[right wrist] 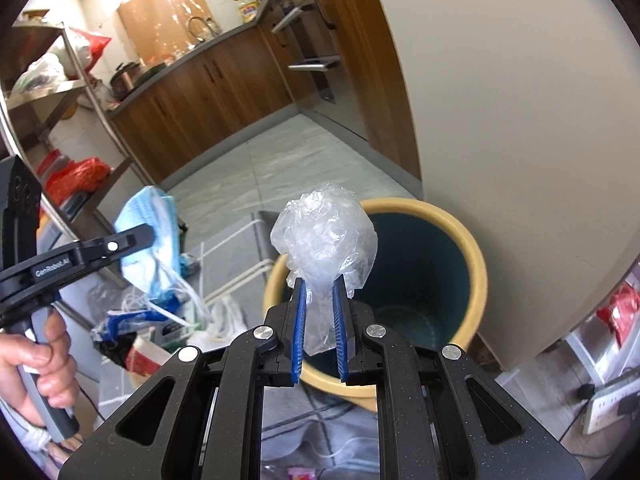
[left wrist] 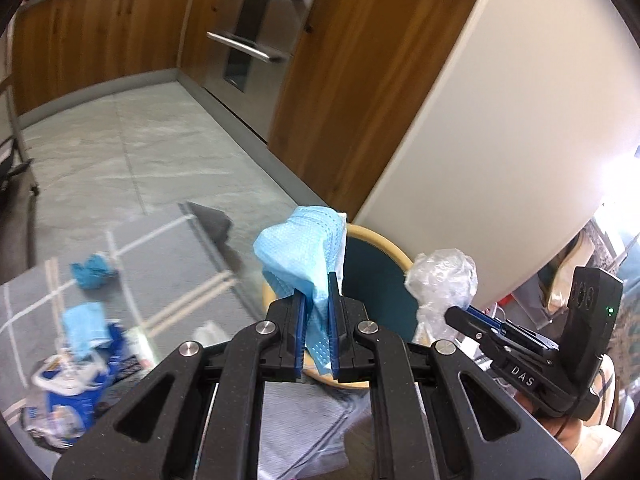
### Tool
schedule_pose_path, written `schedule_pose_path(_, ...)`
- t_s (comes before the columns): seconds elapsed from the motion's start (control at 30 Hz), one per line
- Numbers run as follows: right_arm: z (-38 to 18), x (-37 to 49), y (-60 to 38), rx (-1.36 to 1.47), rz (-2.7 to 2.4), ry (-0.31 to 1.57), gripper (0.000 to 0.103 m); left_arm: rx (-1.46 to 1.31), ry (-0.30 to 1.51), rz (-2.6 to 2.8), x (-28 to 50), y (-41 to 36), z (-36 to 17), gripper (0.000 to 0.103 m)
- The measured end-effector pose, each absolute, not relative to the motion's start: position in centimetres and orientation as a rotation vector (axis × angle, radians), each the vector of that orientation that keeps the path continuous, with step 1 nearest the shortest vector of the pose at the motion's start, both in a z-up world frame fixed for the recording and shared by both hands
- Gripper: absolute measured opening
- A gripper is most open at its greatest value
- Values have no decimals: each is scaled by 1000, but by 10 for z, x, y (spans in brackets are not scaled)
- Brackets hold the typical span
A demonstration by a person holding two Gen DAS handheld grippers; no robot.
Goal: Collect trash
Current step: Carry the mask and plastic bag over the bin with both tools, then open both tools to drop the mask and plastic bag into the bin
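Now the bin (right wrist: 472, 264) sits near the wall, looking empty. Far left, a litter pile (left wrist: 76, 376) waits on the mat (left wrist: 168, 280), so most work remains. Left gripper (left wrist: 317, 322) clamps a blue mask (left wrist: 300, 248); right gripper (right wrist: 320, 312) pinches clear plastic (right wrist: 326, 236) over the rim.

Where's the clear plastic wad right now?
The clear plastic wad is clamped in the right gripper, held over the near rim of the bin. The left gripper, beside it on the left, holds a blue face mask.
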State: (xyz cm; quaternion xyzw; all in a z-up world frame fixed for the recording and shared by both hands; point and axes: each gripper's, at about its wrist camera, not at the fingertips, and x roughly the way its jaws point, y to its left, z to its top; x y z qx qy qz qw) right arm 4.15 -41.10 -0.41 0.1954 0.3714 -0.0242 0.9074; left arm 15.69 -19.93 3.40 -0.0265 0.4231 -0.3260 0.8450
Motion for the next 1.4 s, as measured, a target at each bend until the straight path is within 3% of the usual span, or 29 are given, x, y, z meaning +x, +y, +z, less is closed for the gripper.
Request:
schedule_pose_path(0.4, -39, 52, -433, 400, -94, 896, 15, 36, 987, -740, 166, -283, -12, 9)
schedule_pose_path(0.43, -41, 53, -434, 397, -101, 905, 17, 44, 993, -742, 167, -288, -16, 11)
schedule_pose_path(0.6, -43, 51, -442, 418, -131, 904, 27, 56, 1000, -743, 170, -297, -27, 43)
schedule_pose_path(0.7, -41, 48, -446, 430, -140, 889, 31, 45, 980, -737, 170, -295, -23, 54)
schedule_pose_path(0.97, -34, 45, -442, 443, -127, 855, 47, -4, 938, -706, 178, -264, -1, 64)
schedule_pose_path(1.4, -20, 52, -417, 425, -72, 831, 60, 20, 870, -571, 202, -183, 45, 78)
